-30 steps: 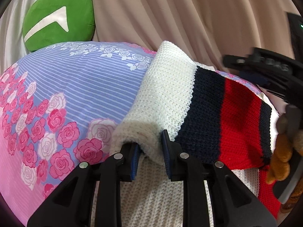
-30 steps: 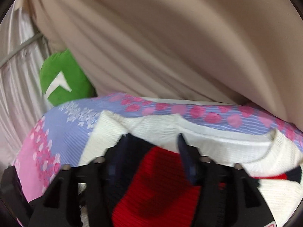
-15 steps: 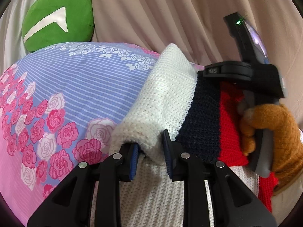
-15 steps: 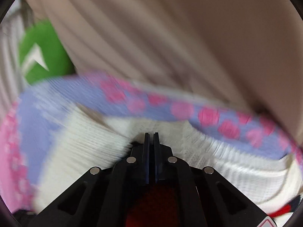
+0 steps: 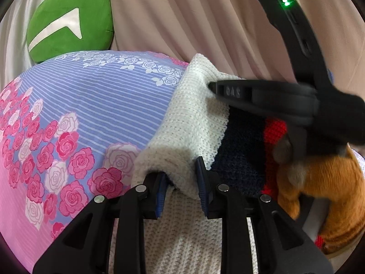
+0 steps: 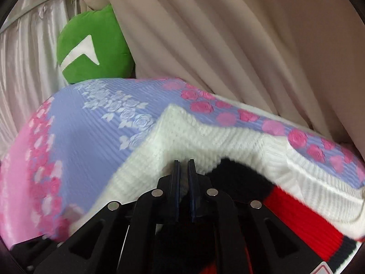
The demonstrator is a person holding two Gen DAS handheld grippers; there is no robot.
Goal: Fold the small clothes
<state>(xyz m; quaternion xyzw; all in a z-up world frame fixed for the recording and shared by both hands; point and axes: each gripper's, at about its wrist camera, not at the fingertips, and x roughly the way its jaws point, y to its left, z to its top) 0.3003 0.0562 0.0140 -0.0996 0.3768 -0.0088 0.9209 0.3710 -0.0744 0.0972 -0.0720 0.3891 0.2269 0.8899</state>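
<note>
The knit sweater (image 5: pixel 194 123), cream with navy and red bands, lies on the rose-print bedsheet (image 5: pixel 79 114), its folded sleeve running straight away from the left gripper (image 5: pixel 181 180), which clamps the cream cuff. The right gripper (image 6: pixel 183 178), reaching in level from the right, is nearly closed on the cream fold ahead.

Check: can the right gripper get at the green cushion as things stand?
Probably not yet. The right gripper looks pinched on the sweater, and the cushion sits far across the bedsheet.
</note>
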